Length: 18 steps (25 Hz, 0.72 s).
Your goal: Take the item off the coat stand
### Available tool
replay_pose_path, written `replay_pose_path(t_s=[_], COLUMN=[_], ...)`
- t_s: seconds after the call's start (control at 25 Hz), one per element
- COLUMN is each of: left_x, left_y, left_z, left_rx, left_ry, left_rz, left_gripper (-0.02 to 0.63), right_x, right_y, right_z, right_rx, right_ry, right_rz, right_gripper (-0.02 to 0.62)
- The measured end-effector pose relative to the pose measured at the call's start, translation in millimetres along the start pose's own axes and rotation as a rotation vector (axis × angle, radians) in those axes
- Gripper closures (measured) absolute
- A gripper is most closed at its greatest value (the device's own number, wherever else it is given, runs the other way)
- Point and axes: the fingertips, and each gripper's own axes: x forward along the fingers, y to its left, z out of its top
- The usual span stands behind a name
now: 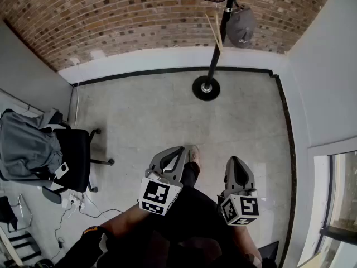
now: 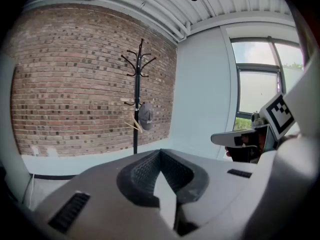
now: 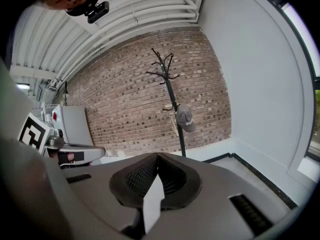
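Two things could go wrong from here, I think. The soft grey cap (image 1: 241,27) hangs on a low hook of the tall black metal coat stand (image 1: 215,57), far across the pale floor by the red-brown brick wall (image 1: 139,15). It is well apart from both grippers. A thin pale wooden hanger (image 1: 213,32) hangs on the same pole, just beside the cap, so a reaching gripper could bump it or grab it by mistake. The stand also sits on one small round base, so a sideways tug that snags the cap on its hook could rock the whole stand. The grey left gripper (image 1: 181,150) and the grey right gripper (image 1: 234,161) are held low in front of the person's legs, side by side, both pointing toward the stand. Each one has its jaws pressed together with nothing between them. They will need to open before they can pinch the cap.
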Motion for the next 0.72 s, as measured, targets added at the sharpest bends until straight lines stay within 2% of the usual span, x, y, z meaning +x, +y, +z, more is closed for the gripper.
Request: replay_pose_path(t_s=[0.16,0.28,0.44,0.6,0.72], left_x=[49,84,131,175,205], left_y=[-19,-23,-16,-10,2], left_z=[16,22,34,60,74], left_rx=[0.039,0.070,0.069,0.087,0.068], left_ry=[0.018,0.042,0.061,0.046,0.036], left_rz=[-0.066,-0.110,-0.116,-0.127,-0.119], left_gripper=[0.574,0.574,0.574,0.574,0.574], right_x=[20,40,70,111,141], right_y=[-33,-56,-82,-109,-126], right_z=[14,16,24,49,71], right_rx=[0.072,0.117,0.105,0.098,0.077], right_ry=[-0.015,-0.016,0.007,0.002,-0.002], right_rz=[0.024,0.006,0.001,0.005,0.008], right_gripper=[0.581,0.581,0.581,0.581,0.580])
